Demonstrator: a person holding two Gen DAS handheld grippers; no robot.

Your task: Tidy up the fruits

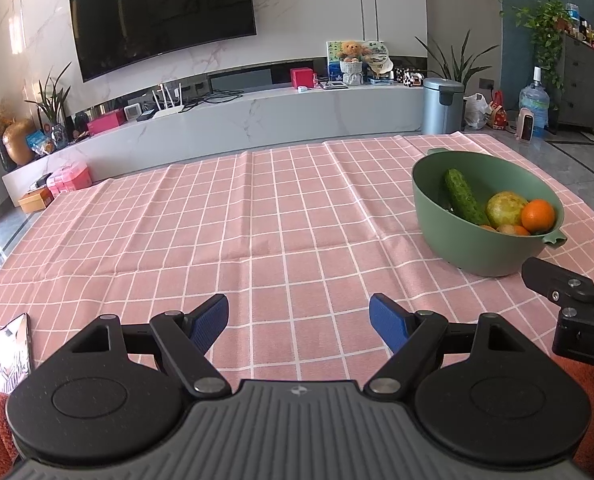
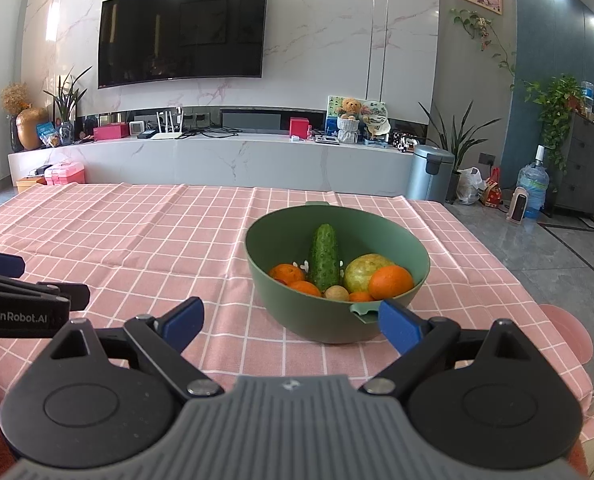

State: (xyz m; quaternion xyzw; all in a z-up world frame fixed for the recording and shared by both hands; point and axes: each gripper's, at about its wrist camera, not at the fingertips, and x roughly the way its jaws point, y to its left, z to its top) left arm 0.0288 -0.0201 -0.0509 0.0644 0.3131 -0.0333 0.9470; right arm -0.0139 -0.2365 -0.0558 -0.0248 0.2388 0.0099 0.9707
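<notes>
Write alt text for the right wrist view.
A green bowl on a pink checked tablecloth holds an upright cucumber, several oranges and a yellow-green fruit. The open right gripper is empty in front of it; behind stands a wall-mounted TV.

The left gripper (image 1: 299, 318) hangs low over the pink checked tablecloth (image 1: 257, 216) with its blue-padded jaws spread wide and nothing between them. To the right of it and farther off stands a green bowl (image 1: 485, 256) holding a cucumber (image 1: 463, 196) leaned against the bowl's inner wall, a yellow-green round fruit (image 1: 505, 208) and an orange (image 1: 538, 215). Just right of the bowl part of the right gripper (image 1: 577, 292) enters from the edge, while a phone (image 1: 13, 350) lies on the cloth far to the bowl's left.
</notes>
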